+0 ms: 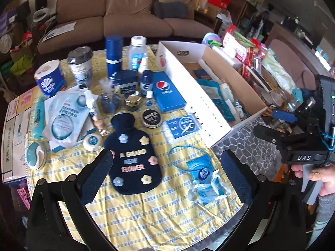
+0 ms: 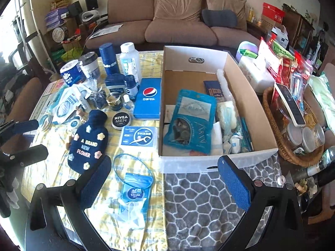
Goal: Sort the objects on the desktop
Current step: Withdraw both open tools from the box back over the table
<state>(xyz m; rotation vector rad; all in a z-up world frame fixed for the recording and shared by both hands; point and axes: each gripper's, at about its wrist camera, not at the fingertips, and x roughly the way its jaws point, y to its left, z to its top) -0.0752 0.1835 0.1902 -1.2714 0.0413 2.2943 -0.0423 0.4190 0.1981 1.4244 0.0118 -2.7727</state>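
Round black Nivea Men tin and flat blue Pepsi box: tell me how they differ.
The round black Nivea Men tin is a small, low disc; the flat blue Pepsi box is a much larger rectangle. The tin carries white lettering, while the box shows a red, white and blue globe logo. The tin lies nearer the camera. Both lie flat on the yellow checked cloth.

Soft daylight, window glare at left, fisheye-bent edges, sharp centre.
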